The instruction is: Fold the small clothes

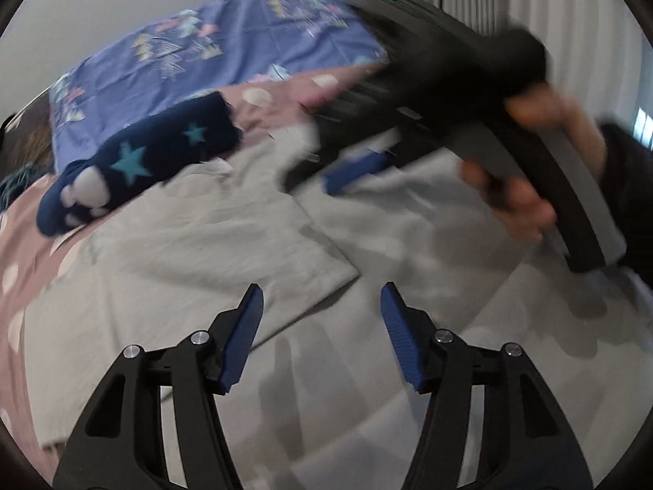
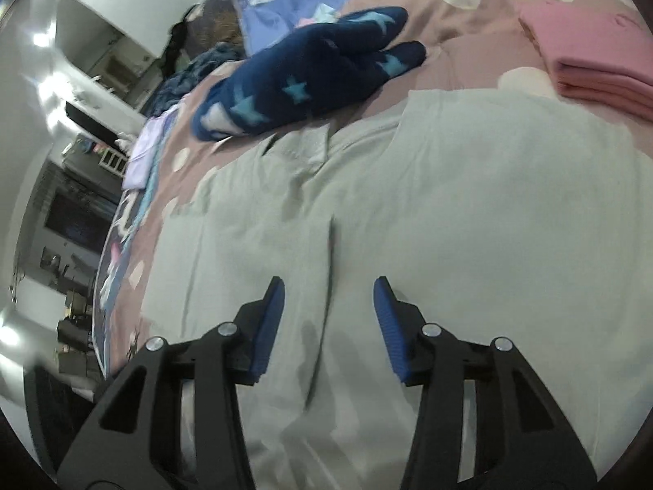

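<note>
Left wrist view: a grey garment (image 1: pixel 212 245) is spread on the bed (image 1: pixel 24 245), part folded.
The left gripper (image 1: pixel 322 298) is held spread above the folded flap's edge, gripping nothing; the right gripper (image 1: pixel 351 171) is blurred, its state cannot be told; right wrist view: the right gripper (image 2: pixel 328 290) is spread over the garment (image 2: pixel 449 204); navy star socks (image 2: pixel 306 77) lie towards the bed's far edge, a pink folded stack (image 2: pixel 591 53) at the far right.

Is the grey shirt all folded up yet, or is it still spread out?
Partly folded. The grey shirt lies mostly spread on the bed, with one flap turned over on top, its corner showing. Both grippers, left and right, are open above it.
</note>
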Action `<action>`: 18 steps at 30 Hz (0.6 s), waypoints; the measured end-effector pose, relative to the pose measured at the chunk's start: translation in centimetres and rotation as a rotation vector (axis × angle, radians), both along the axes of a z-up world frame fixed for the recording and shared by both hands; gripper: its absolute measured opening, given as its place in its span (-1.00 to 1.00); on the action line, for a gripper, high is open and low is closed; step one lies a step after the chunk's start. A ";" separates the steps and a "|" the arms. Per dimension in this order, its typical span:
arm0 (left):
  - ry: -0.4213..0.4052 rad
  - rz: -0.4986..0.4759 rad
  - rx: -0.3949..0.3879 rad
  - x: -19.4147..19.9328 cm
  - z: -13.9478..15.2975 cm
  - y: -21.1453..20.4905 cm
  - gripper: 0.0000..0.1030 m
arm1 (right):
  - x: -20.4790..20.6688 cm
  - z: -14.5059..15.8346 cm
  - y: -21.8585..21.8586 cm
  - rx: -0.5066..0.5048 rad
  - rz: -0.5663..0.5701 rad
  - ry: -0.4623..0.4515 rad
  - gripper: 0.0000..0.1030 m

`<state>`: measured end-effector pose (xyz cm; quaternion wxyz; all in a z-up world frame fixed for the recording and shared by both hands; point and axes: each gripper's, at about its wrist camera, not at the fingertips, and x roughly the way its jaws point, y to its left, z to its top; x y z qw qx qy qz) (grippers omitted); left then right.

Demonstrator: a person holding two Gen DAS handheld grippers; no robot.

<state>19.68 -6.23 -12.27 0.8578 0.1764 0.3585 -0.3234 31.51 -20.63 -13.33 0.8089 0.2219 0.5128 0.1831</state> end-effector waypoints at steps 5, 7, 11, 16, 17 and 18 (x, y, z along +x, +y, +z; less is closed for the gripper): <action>0.043 0.011 0.046 2.6 -1.2 -1.2 -0.35 | 1.8 -0.5 1.0 -0.005 0.020 0.000 -0.26; 0.070 0.062 0.034 4.0 -0.9 -0.7 -0.90 | 2.2 -0.6 1.9 -0.020 0.042 -0.006 -0.95; 0.113 0.100 -0.117 4.2 1.3 0.7 -0.91 | 1.2 1.9 1.8 -0.011 0.026 -0.099 -0.95; 0.050 0.050 -0.291 1.9 7.1 -0.1 -0.91 | -1.3 7.9 -1.7 0.007 0.012 -0.223 -0.95; 0.044 0.030 -0.311 1.6 7.8 -0.8 -0.91 | -1.8 8.7 -2.5 0.003 0.003 -0.243 -0.95; 0.034 0.010 -0.322 1.1 8.3 -1.6 -0.90 | -2.4 9.4 -3.4 -0.005 -0.005 -0.262 -0.95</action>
